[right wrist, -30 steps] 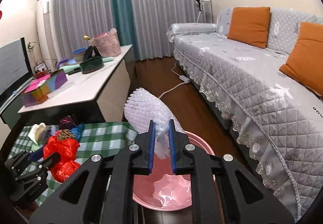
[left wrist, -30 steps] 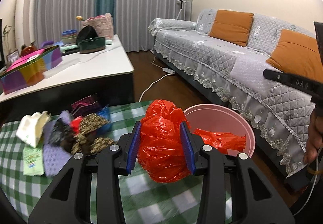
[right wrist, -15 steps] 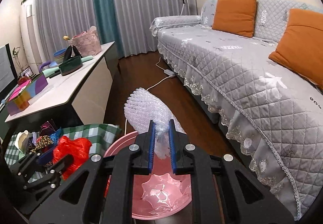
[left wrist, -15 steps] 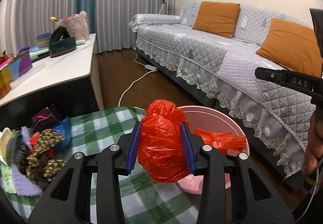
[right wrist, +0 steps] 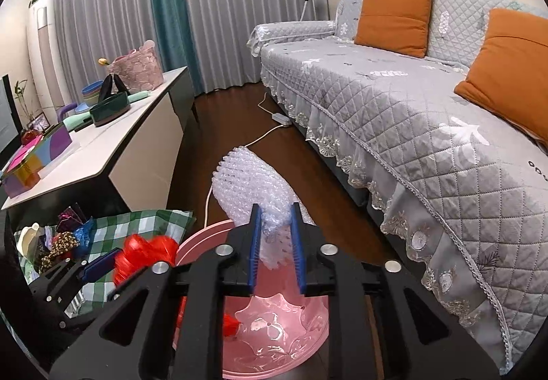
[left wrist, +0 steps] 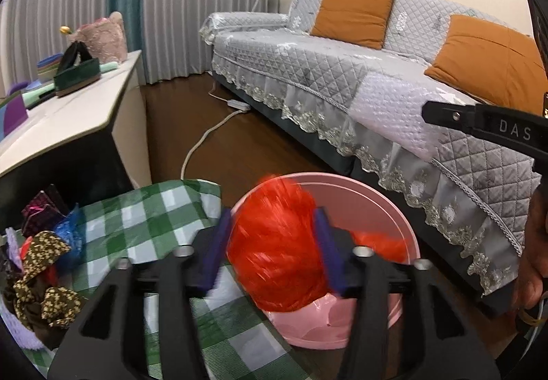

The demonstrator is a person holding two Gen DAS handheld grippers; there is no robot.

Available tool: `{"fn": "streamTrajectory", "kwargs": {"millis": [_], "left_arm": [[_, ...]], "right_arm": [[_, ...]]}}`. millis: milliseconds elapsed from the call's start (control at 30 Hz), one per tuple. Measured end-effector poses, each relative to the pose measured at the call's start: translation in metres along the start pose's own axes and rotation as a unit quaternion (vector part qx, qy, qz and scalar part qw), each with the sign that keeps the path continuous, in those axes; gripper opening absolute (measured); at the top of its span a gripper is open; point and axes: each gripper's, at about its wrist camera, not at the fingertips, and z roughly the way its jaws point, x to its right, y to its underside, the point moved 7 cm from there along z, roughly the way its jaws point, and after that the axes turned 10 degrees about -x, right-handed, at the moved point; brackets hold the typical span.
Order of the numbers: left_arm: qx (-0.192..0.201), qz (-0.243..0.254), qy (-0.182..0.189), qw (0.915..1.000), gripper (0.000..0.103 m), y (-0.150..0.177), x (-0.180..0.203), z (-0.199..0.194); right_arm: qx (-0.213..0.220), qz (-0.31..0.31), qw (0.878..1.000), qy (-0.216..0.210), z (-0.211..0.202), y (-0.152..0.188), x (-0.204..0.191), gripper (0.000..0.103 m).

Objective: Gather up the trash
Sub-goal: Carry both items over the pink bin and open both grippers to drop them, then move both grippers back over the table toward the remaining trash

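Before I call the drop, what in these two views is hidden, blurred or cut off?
- Red bag: motion-blurred in both views, so whether the left gripper grips or has let go is unclear.
- Bin floor: partly hidden by the right gripper in the right view, by the bag in the left.
- Bubble wrap: its lower end sits behind the fingers.
- Trash pile: cut off by the left view's edge.
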Motion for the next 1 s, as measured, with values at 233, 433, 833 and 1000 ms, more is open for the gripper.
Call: {"fn": "streamTrajectory", "kwargs": {"millis": [233,433,833,1000], "left_arm": [[0.004,-0.012,-0.005,0.9999,0.058,0.006,-0.009,-0.012],[0.017,-0.012,-0.015,0.9997,0.058,0.01,-0.019,-0.041],[0.039,-0.026,-0.039,0.9981,0.054,0.037,-0.046,-0.112],[0.041,-0.034,-0.058,0.9968,0.047,0.055,-0.068,-0.137]], "right_arm": [[0.004,0.002,1.0,-0.001,-0.003,-0.002,-0.004,0.051],[0.016,-0.007,1.0,-0.016,-0.012,-0.004,-0.019,0.052],[0.041,-0.048,0.995,-0.074,-0.053,0.003,-0.085,0.052],[0.039,-0.061,0.992,-0.102,-0.063,0.011,-0.112,0.052]]}}
